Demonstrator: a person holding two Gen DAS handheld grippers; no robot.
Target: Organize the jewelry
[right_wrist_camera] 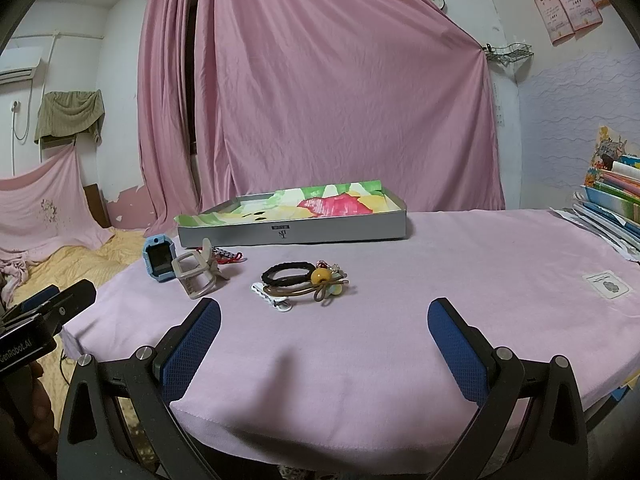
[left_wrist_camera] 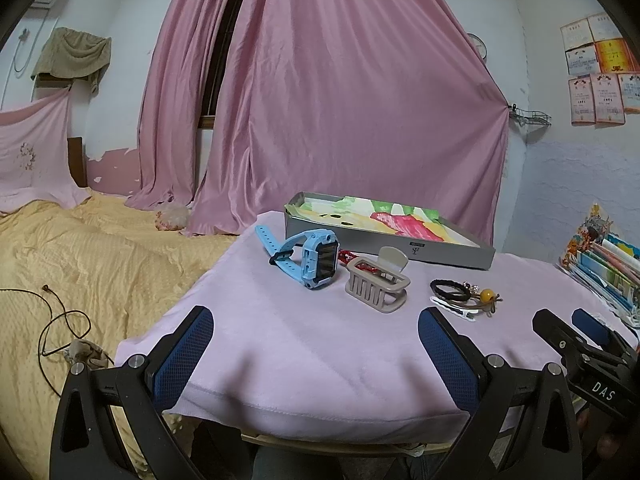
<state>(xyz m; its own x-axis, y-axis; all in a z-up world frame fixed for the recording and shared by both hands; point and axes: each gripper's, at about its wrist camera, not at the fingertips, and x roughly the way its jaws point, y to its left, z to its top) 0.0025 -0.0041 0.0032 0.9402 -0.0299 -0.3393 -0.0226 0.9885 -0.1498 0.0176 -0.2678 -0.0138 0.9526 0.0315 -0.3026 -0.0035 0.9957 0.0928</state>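
Pink curtains point(right_wrist_camera: 320, 92) hang behind a surface point(right_wrist_camera: 440, 280) draped in pale lilac cloth, with a yellow-covered bed point(left_wrist_camera: 80, 248) to its left. At the far edge sits a shallow grey tray point(right_wrist_camera: 296, 234) lined with a bright painted sheet, holding none of the pieces yet. Nearer lie a blue watch point(left_wrist_camera: 316, 260), a beige claw clip point(left_wrist_camera: 378, 286) touching a red beaded strand point(left_wrist_camera: 348, 257), then a small heap of hair ties point(right_wrist_camera: 304, 280) with an amber bead, resting on a white clip point(right_wrist_camera: 272, 298). Both the left tongs point(left_wrist_camera: 316, 356) and the right tongs point(right_wrist_camera: 324, 348) hover over the near edge, spread wide, gripping nothing. Sorting looks unstarted; a likely first move is lowering one pair around a piece, pinching it, and carrying it to the tray.
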